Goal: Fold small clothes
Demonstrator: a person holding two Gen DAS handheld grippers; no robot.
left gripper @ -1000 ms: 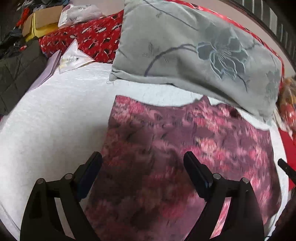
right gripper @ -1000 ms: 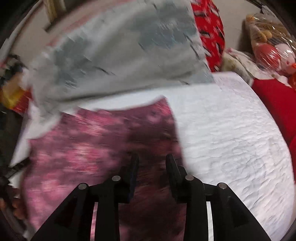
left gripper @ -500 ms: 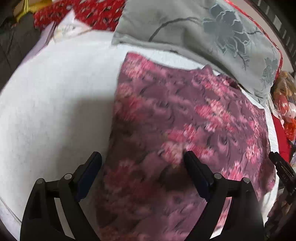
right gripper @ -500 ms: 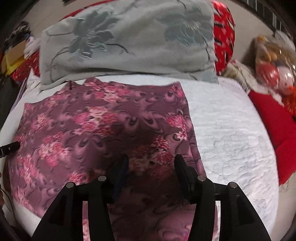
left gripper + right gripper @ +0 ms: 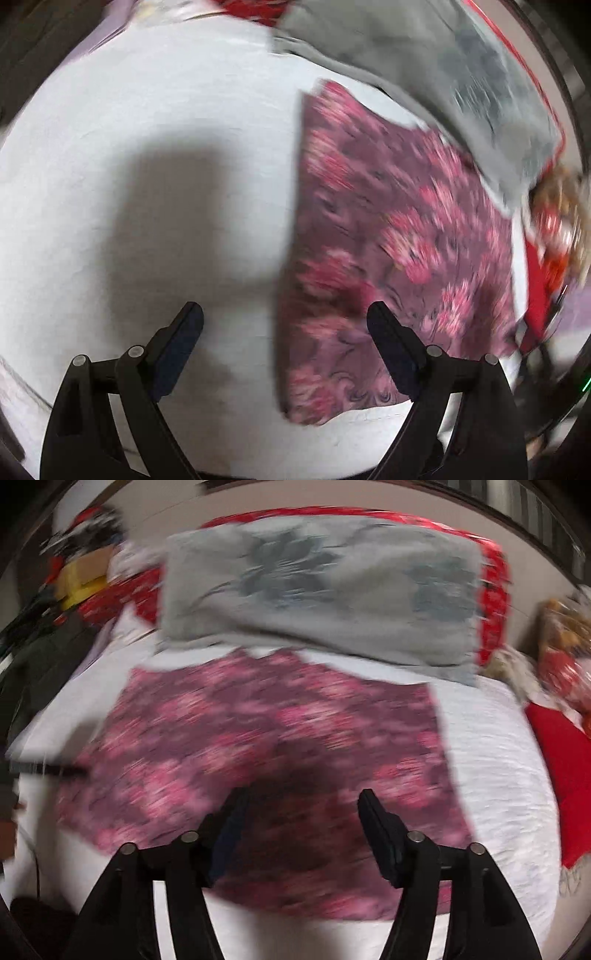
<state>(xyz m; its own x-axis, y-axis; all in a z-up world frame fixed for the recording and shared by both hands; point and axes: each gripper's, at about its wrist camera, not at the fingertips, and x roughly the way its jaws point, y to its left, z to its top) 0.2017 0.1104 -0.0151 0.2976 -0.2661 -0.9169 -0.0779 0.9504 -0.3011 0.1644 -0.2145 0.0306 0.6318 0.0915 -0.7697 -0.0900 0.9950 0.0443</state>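
Nearest, the left gripper (image 5: 284,317) was held wide apart with nothing between its two black fingers, above a white, faintly quilted bedspread (image 5: 147,147). The right gripper (image 5: 301,801) was seen with its jaws opening, nothing clamped. One thin, roughly rectangular floral garment (image 5: 277,731), maroon and pink, was spread flat on the bedspread. Beyond it, one grey flower-patterned pillow (image 5: 325,590) was propped.

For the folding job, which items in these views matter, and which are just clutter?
Job:
pink floral garment, spread flat
white quilted cover under it
left gripper, open
right gripper, jaws opening, nothing held

Lying about:
grey flowered pillow
red patterned bedding
yellow box
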